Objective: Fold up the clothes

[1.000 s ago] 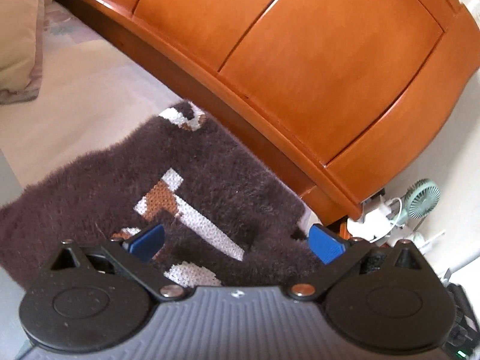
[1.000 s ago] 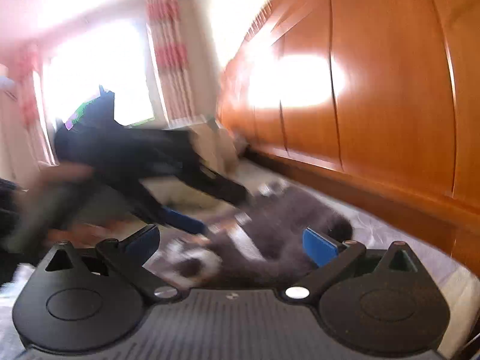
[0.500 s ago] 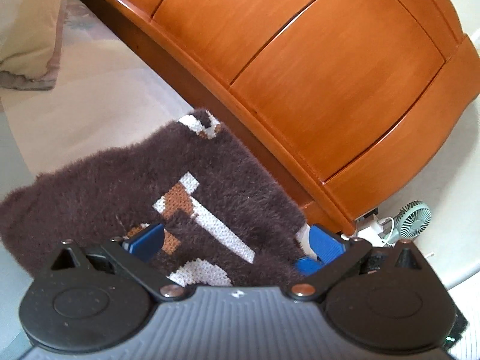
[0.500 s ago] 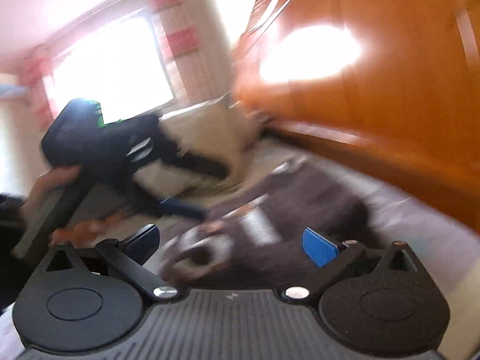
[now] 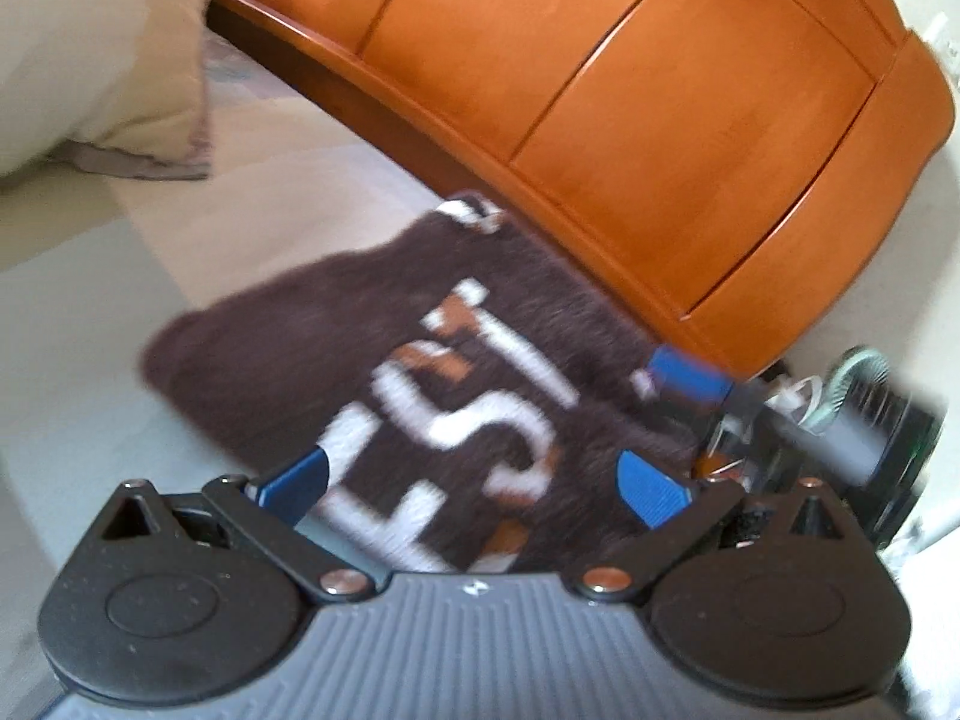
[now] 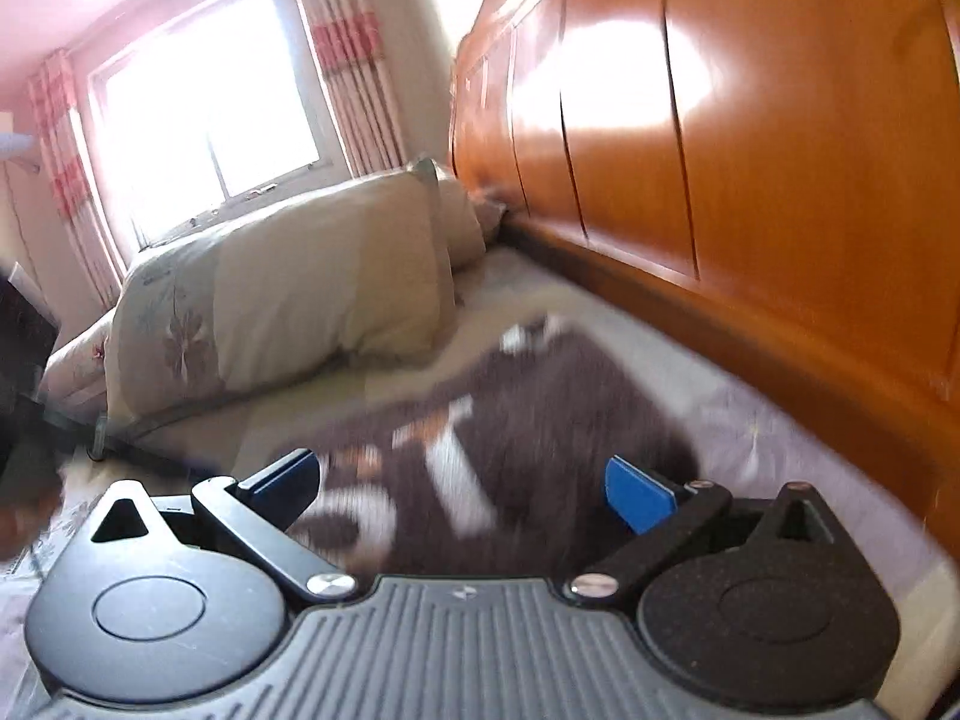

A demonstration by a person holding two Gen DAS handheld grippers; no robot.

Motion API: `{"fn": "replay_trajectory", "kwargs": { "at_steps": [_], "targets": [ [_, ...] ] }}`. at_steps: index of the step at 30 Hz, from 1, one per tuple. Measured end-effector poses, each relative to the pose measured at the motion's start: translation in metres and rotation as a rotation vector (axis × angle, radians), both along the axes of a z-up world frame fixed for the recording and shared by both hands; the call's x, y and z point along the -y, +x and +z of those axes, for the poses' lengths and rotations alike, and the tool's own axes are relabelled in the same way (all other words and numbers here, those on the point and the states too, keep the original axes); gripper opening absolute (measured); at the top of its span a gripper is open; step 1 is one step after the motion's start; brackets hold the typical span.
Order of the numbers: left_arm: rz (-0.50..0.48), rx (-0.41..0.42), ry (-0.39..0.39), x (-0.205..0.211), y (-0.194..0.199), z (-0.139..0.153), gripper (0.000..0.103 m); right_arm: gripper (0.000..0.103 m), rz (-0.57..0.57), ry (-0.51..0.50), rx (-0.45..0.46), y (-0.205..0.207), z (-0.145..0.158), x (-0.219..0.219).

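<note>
A fuzzy dark brown sweater (image 5: 360, 360) with white and orange knitted lettering is spread flat on the pale bed sheet (image 5: 90, 360), close along the foot of the orange wooden headboard (image 5: 660, 120). In the right wrist view the same sweater (image 6: 540, 420) is seen blurred, lying between the headboard (image 6: 780, 180) and a beige floral pillow (image 6: 270, 300).

The left gripper (image 5: 471, 483) is held just over the near edge of the sweater with its blue-padded fingers (image 5: 651, 489) spread wide apart; nothing is clamped between them. The right gripper (image 6: 459, 489) is likewise held wide apart above the garment, with nothing gripped. In the left wrist view the right gripper (image 5: 690, 378) is also seen, motion-blurred, at the sweater's far right edge.

Beyond the pillow a bright window (image 6: 210, 108) with pink striped curtains (image 6: 348, 60) is seen. A small green fan (image 5: 858, 372) is visible past the corner of the headboard.
</note>
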State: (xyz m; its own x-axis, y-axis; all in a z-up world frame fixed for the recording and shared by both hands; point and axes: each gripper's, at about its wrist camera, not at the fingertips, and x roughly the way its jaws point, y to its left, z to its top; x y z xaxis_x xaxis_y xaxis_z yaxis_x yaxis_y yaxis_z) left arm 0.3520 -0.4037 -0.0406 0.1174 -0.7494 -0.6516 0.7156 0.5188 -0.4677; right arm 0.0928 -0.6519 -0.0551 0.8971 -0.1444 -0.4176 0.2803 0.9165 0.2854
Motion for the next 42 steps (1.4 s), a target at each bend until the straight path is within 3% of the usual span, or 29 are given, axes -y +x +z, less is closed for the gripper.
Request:
{"fn": "replay_trajectory", "kwargs": {
  "at_steps": [4,7,9,12,17,20,23,25,27,33,40,42],
  "targets": [
    [0.031,0.036,0.008,-0.022,-0.012,-0.008,0.102,0.103,0.0,-0.012,-0.136,0.058,-0.006,0.021],
    [0.05,0.026,0.003,-0.038,-0.021,-0.018,0.102,0.103,-0.013,-0.042,-0.253,0.07,-0.029,0.02],
    [0.055,0.007,0.004,-0.049,-0.029,-0.026,0.102,0.103,-0.026,-0.085,-0.254,0.067,-0.041,0.014],
    [0.075,-0.019,-0.005,-0.068,-0.039,-0.033,0.102,0.103,-0.019,-0.05,-0.241,0.063,-0.046,0.021],
    [0.16,-0.056,-0.011,-0.1,-0.051,-0.04,0.102,0.103,0.013,0.065,-0.342,0.079,-0.02,0.038],
    [0.21,-0.05,0.012,-0.112,-0.058,-0.044,0.102,0.103,0.008,0.101,-0.347,0.086,0.001,0.039],
    [0.227,-0.09,-0.019,-0.118,-0.056,-0.051,0.102,0.103,0.026,0.101,-0.395,0.101,-0.009,0.039],
    [0.252,-0.135,-0.072,-0.119,-0.044,-0.053,0.102,0.103,0.046,0.013,-0.45,0.107,-0.026,0.03],
    [0.262,-0.183,-0.139,-0.113,-0.023,-0.053,0.102,0.103,0.053,-0.053,-0.442,0.104,-0.03,0.021],
    [0.319,-0.435,-0.307,-0.064,0.061,-0.078,0.102,0.103,0.124,-0.03,-0.43,0.097,-0.03,0.031],
    [0.365,-0.589,-0.308,-0.018,0.111,-0.115,0.102,0.103,0.159,-0.054,-0.413,0.093,-0.029,0.031],
    [0.381,-0.612,-0.355,-0.019,0.12,-0.112,0.101,0.103,0.16,-0.058,-0.4,0.091,-0.03,0.031]
  ]
}}
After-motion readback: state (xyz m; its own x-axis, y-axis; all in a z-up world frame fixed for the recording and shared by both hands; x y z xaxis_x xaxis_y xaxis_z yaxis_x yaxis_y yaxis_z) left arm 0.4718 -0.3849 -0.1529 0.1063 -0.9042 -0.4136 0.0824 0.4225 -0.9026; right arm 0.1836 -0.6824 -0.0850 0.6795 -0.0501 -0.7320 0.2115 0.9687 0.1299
